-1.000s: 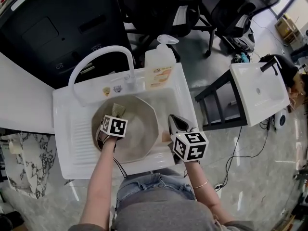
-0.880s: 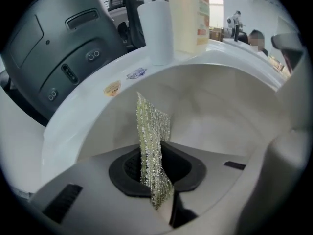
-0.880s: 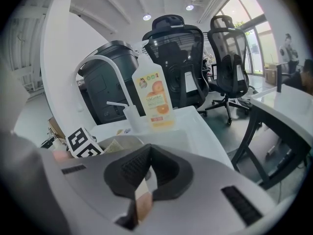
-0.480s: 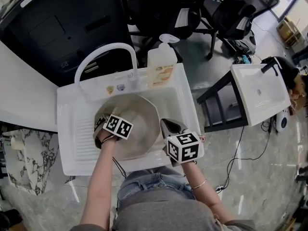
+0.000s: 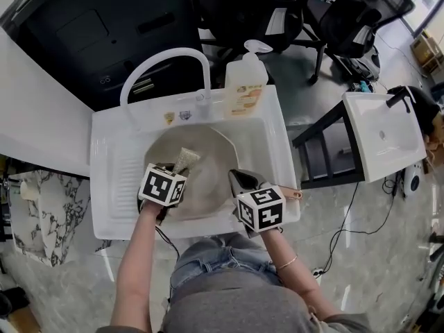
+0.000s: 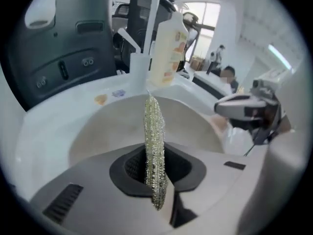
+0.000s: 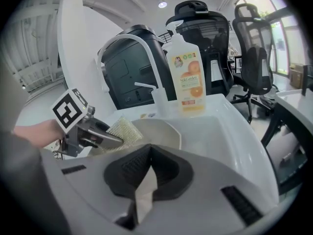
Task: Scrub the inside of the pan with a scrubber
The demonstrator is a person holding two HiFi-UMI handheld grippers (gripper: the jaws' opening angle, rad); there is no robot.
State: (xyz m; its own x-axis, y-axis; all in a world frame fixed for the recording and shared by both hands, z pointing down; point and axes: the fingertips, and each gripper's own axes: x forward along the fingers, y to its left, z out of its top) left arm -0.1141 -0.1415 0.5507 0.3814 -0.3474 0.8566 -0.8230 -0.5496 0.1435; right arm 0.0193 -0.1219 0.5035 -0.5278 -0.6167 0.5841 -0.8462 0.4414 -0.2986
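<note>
Your left gripper [image 6: 160, 179] has its fingers clenched on the scrubber [image 6: 154, 131]. It's a flat pad of pale, glittery woven mesh, seen edge-on and upright, with most of it sticking out past the fingertips. Your right gripper [image 7: 146, 177] has its fingers closed on a pale flat strip that reads as the pan handle [image 7: 143, 202], right at the pan's near-right rim. The scrubber sits over the left half of the pan [image 5: 208, 175], just above or on the inner wall; can't tell if it touches. The pan is round, shallow, matte beige-grey inside, with nothing in it but the scrubber end. It fills most of the basin of a white glossy plastic sink [image 5: 114, 203], which has a ribbed drain area on its left side. A white arched faucet [image 5: 161, 59] stands on the sink's back ledge. Beside it at the back-right corner is a clear pump soap bottle [image 5: 246, 83] with an orange label. Behind the sink is a big black machine [image 5: 104, 26]. Black office chairs [image 5: 277, 9] are at the back. To the right, well apart, a second white sink [image 5: 381, 127] sits on a black stand [image 5: 320, 151]. The floor [image 5: 361, 255] is glossy grey stone-look, with cables on it.
</note>
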